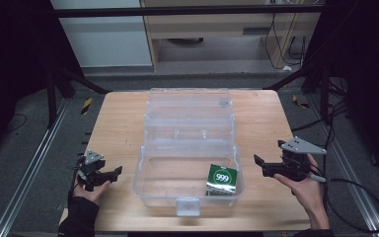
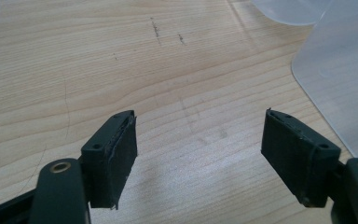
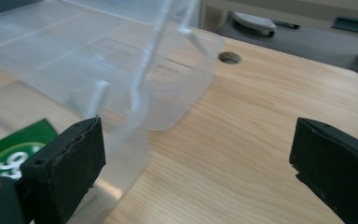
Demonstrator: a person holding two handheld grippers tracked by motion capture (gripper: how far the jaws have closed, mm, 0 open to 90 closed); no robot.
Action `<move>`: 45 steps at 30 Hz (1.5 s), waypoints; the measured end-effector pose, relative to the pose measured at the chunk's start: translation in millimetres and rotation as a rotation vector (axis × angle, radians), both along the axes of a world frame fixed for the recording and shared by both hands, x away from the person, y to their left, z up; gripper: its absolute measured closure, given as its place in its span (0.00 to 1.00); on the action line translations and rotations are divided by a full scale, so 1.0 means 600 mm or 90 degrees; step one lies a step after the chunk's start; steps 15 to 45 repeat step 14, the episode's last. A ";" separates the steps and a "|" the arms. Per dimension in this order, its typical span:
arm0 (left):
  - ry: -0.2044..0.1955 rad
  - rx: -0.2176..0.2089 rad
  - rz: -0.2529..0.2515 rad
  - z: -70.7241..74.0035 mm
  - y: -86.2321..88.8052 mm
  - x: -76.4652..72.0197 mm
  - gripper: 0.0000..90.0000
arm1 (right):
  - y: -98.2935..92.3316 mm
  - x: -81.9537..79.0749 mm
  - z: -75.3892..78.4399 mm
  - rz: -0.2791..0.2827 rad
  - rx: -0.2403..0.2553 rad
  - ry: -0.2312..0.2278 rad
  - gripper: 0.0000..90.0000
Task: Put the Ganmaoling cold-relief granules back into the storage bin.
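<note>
A clear plastic box [image 1: 139, 173] stands in the middle of the wooden table with its lid [image 1: 190, 106] thrown back. Inside it, at the front right, lies a green packet [image 1: 222, 179] marked 999. My left gripper [image 1: 112, 175] rests left of the box, open, with bare wood between its jaws [image 2: 200, 154]; the box's corner [image 2: 340, 84] is off to its right. My right gripper [image 1: 260, 166] is just right of the box, open and empty [image 3: 196, 163]. Its left jaw sits beside the box wall [image 3: 121, 70], and the green packet [image 3: 14, 149] shows through that wall.
The table [image 1: 118, 123] has bare wood on both sides of the box and a round hole [image 3: 229, 58] near its far right corner. Metal rails run along the floor on each side. A cable [image 1: 355, 207] trails from the right gripper over the table's right edge.
</note>
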State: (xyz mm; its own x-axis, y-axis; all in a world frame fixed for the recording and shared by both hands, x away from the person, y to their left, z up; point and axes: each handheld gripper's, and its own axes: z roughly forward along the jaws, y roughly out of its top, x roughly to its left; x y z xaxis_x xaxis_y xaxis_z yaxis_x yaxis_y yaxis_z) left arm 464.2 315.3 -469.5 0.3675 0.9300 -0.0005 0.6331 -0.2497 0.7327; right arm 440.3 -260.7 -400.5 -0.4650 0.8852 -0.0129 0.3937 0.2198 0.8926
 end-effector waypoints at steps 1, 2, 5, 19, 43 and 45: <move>0.000 0.000 0.001 0.000 0.000 0.000 0.29 | -0.003 0.000 -0.006 -0.010 -0.001 0.001 0.04; 0.000 0.000 0.001 0.000 0.000 0.000 0.29 | -0.008 0.000 -0.016 -0.029 0.002 -0.001 0.05; 0.000 0.002 0.002 -0.001 0.001 0.000 0.29 | -0.021 0.003 -0.035 -0.065 -0.007 0.007 0.04; -0.002 0.009 0.007 -0.005 0.001 0.003 0.27 | -0.047 0.003 -0.084 -0.116 -0.015 0.046 0.04; -0.002 0.009 0.007 -0.005 0.001 0.003 0.27 | -0.047 0.003 -0.084 -0.116 -0.015 0.046 0.04; -0.002 0.009 0.007 -0.005 0.001 0.003 0.27 | -0.047 0.003 -0.084 -0.116 -0.015 0.046 0.04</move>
